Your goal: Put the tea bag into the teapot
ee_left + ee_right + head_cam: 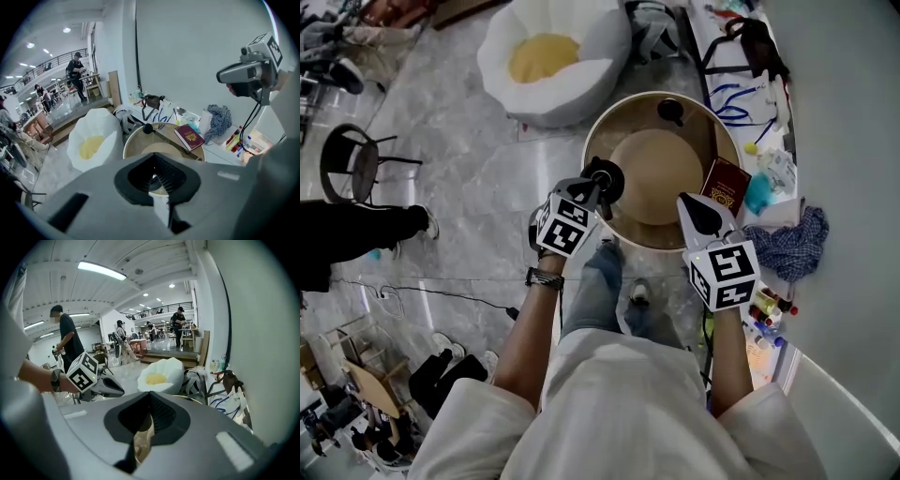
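Note:
I cannot make out a tea bag or a teapot for certain. A round wooden table [598, 127] carries a tan dome [661, 173], a small black knob on a rod [670, 111] [148, 128] and a red booklet [727, 187] [190, 137]. My left gripper [600, 183] [157, 180] hovers at the table's near left rim, jaws shut. A pale strip shows in the slit under them; what it is I cannot tell. My right gripper [694, 208] [149, 416] hangs over the near right rim beside the booklet, jaws together, nothing seen between them.
A white beanbag with a yellow centre [553, 56] [159, 376] lies beyond the table. A bench along the right wall holds a blue checked cloth [792, 244], a black bag [755, 42] and small bottles [769, 309]. A black chair [356, 164] stands left. People stand far off.

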{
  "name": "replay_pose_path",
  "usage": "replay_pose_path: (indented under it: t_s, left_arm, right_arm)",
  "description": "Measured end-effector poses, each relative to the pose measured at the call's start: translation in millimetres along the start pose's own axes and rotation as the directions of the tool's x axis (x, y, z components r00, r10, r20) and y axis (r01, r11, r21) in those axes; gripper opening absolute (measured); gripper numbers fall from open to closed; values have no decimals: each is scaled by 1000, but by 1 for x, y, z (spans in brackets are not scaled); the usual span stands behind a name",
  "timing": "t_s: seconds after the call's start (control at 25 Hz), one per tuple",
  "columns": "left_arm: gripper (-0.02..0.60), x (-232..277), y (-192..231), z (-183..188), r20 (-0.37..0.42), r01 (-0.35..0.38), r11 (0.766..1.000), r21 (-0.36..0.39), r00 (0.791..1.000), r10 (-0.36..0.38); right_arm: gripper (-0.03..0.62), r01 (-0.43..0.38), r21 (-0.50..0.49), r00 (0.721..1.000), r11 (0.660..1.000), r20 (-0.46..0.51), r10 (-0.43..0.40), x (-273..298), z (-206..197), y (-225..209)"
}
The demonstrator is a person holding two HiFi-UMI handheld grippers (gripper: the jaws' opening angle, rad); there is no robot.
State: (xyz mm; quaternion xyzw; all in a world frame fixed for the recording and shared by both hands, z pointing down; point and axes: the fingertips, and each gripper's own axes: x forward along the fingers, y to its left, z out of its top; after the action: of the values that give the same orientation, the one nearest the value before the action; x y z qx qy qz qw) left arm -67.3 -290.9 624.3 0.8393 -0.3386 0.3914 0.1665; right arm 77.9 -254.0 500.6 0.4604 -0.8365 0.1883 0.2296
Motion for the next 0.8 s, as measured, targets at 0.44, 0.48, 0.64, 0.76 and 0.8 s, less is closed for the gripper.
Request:
replay_pose_path:
  t_s: [0.44, 0.48, 0.64, 0.76, 0.8]
  left_arm:
    - [6, -93, -27, 57, 195, -87, 996, -11, 977, 88]
    - [6, -102, -31, 62, 212, -92, 996, -18, 973, 93]
    - [6, -137, -45, 74, 274, -113, 993, -19, 955, 114]
    - [6, -162, -55, 79, 308, -131, 991, -15, 943, 129]
    - [6, -170, -59, 81, 319, -137, 991, -13, 938, 134]
  right_arm:
    - [6, -14, -62, 996, 998, 90, 19, -51, 37, 16]
    - [6, -14, -66, 995, 998, 96, 20, -56, 39, 18]
    - [6, -15, -79, 992, 997, 121, 24, -76, 50, 27]
    - [6, -13, -95, 990, 995, 137, 26, -92, 57, 34]
    - [6, -13, -102, 989, 995, 145, 28, -98, 60, 36]
